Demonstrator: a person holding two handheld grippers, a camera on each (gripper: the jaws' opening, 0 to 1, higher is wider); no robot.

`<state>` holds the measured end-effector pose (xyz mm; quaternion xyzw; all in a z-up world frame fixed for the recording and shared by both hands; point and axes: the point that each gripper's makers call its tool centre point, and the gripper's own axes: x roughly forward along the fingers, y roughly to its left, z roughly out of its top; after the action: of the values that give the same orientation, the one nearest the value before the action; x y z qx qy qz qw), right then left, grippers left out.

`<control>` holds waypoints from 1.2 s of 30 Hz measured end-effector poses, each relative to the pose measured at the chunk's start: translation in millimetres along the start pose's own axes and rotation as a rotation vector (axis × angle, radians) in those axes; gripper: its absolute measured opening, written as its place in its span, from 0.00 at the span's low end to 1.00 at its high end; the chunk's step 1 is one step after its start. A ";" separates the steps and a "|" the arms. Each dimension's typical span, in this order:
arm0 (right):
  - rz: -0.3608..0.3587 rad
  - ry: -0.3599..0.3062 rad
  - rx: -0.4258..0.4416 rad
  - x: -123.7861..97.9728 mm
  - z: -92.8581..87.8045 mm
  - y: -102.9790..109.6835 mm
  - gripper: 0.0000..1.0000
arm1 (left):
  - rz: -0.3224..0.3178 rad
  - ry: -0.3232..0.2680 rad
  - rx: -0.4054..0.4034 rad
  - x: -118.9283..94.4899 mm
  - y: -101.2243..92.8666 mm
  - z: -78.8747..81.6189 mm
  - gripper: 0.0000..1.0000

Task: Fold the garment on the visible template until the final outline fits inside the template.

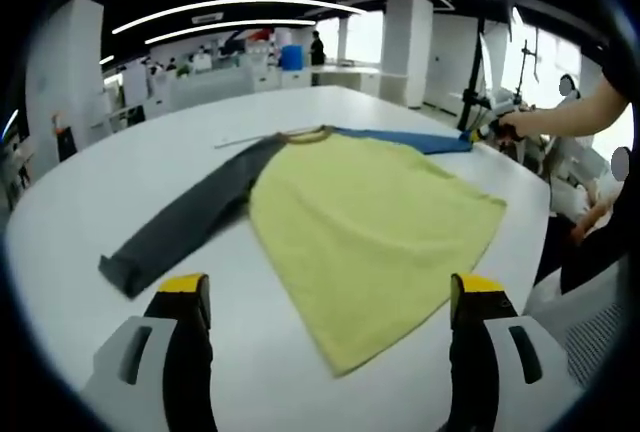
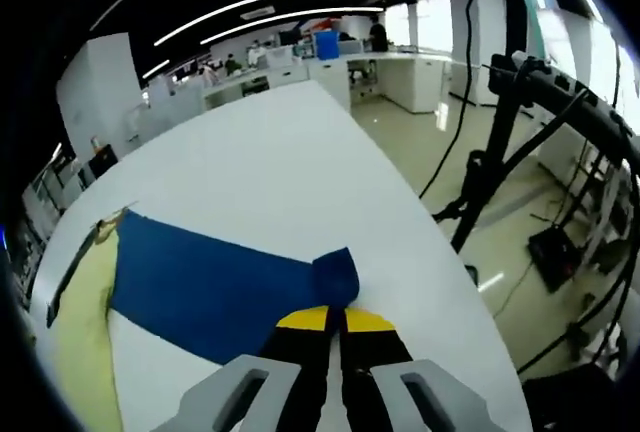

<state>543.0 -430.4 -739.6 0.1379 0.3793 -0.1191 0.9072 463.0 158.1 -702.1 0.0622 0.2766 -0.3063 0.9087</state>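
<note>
Shirt (image 1: 370, 232) lies flat on the white table (image 1: 180, 142) in the left gripper view: yellow body, gray sleeve (image 1: 190, 222) stretched toward the left, blue sleeve (image 1: 410, 139) running off to the right. The left gripper (image 1: 330, 297) hovers over the near table edge with its yellow-tipped jaws spread wide and nothing between them. At the far end of the blue sleeve you can see a person's hand (image 1: 520, 124) on the other tool, but it's too small there to make out any grip.

Right gripper view gives the close-up: the right gripper (image 2: 335, 320) has its jaws pressed together right at the blue sleeve's (image 2: 220, 292) cuff, pinching the cloth. The shirt's yellow part (image 2: 85, 342) is cut off at the left edge, and the gray sleeve is just a dark sliver. Black stands (image 2: 490, 172) and cables sit on the floor past the table edge (image 2: 400, 202). No template outline that I can make out on the table.
</note>
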 end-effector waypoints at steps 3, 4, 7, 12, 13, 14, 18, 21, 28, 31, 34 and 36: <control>0.003 0.005 -0.008 13.2 11.0 -10.8 0.00 | 0.002 -0.004 -0.008 -1.1 -0.3 1.9 0.97; 0.000 0.003 0.001 15.3 14.1 -14.0 0.00 | 0.003 -0.004 -0.008 -1.4 -0.3 2.5 0.98; 0.000 -0.001 0.015 18.7 20.3 -16.1 0.00 | -0.003 -0.020 -0.016 -3.5 -1.9 7.3 0.98; -0.025 -0.038 -0.050 17.1 32.8 -12.7 0.00 | 0.020 -0.018 0.024 -5.8 -0.4 10.9 0.99; -0.029 -0.041 -0.087 17.5 36.6 -12.0 0.00 | 0.018 -0.015 0.026 -6.1 -0.8 11.0 0.99; -0.031 -0.040 -0.104 17.8 38.3 -11.2 0.00 | 0.017 -0.013 0.024 -6.4 -0.7 11.1 0.99; -0.034 -0.045 -0.144 22.2 47.8 -5.3 0.00 | 0.005 -0.016 0.021 -7.8 -3.4 11.9 0.99; 0.001 -0.050 -0.125 18.2 48.4 6.3 0.00 | -0.002 -0.010 0.030 -9.0 -5.0 12.2 0.99; 0.048 -0.066 -0.106 13.2 53.0 35.8 0.00 | -0.017 -0.004 0.037 -11.9 -7.9 14.1 0.99; 0.080 -0.071 -0.097 12.4 55.5 49.0 0.00 | -0.024 -0.018 0.008 -14.2 -8.9 18.1 0.99; 0.105 -0.079 -0.103 9.7 56.7 65.3 0.00 | -0.019 -0.020 0.020 -15.0 -9.3 19.3 0.99; 0.112 -0.086 -0.105 3.9 54.9 78.4 0.00 | -0.017 -0.024 0.023 -15.1 -8.9 20.2 0.99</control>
<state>606.8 -376.4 -692.9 0.1058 0.3374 -0.0542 0.9338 457.2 153.1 -676.4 0.0666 0.2625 -0.3180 0.9086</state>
